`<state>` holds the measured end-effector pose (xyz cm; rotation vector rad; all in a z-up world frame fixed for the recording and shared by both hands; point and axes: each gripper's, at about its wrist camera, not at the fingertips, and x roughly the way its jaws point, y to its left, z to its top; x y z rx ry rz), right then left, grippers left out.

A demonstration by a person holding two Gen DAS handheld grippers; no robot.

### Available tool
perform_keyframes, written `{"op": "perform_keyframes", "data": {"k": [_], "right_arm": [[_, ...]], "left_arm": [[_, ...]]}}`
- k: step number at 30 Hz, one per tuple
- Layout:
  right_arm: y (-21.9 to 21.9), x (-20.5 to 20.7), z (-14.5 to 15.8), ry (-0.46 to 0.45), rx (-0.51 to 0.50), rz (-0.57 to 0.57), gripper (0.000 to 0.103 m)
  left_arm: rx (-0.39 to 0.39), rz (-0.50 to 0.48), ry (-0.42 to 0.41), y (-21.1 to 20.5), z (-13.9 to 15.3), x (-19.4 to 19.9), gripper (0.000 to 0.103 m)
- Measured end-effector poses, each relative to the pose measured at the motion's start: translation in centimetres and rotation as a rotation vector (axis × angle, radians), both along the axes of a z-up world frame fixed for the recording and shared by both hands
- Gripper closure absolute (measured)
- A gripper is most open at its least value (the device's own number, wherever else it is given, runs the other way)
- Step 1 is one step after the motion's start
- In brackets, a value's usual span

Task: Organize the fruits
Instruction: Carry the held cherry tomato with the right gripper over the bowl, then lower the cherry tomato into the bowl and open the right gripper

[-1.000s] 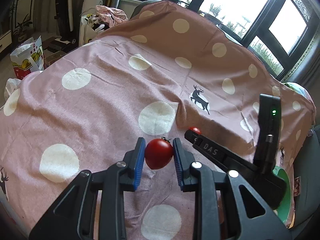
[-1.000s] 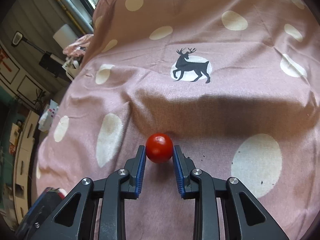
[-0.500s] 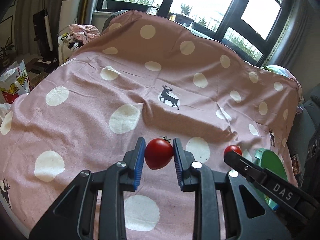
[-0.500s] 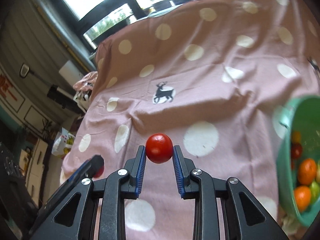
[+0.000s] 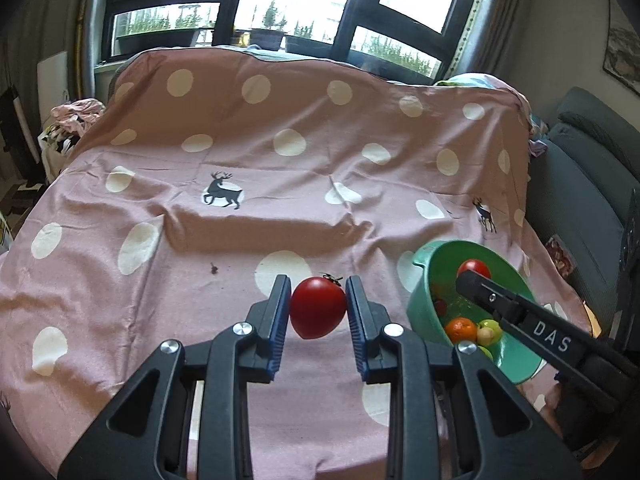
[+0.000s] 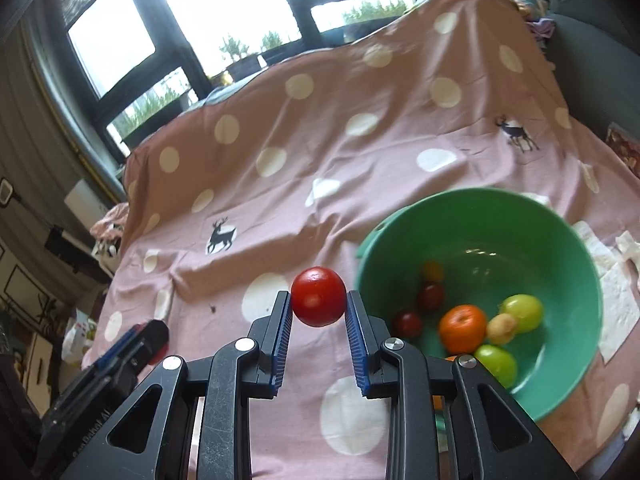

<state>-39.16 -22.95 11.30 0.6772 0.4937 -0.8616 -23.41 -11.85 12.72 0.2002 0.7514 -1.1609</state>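
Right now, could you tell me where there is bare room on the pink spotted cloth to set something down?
The cloth lies bare from the deer print to its left edge and up to the window side. It is crowded at the right, where the green bowl holds fruit and both grippers, left and right, each hold a tomato.

Matt pink cloth (image 5: 240, 128); glossy green plastic bowl (image 6: 568, 240); shiny tomato (image 6: 318, 297).

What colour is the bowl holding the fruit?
Green bowl, clearest in the right wrist view.
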Motion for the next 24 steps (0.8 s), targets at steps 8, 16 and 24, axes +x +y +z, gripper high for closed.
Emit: {"op": "perform_keyframes", "data": {"k": [8, 16, 24], "right_arm": [[-1.7, -5.5, 0.6, -0.047, -0.010, -0.131, 0.074], [-3.4, -8.9, -0.5, -0.051, 0.051, -0.233, 0.074], [-4.6, -10.4, -1.9, -0.045, 0.113, -0.258, 0.074]], "left_arm": [[0.000, -0.116, -0.009, -3.7, 0.5, -4.1, 0.075], [0.040, -0.225, -0.002, -7.2, -0.5, -7.5, 0.075], [0.100, -0.300, 0.018, -9.8, -2.3, -9.6, 0.075]]}}
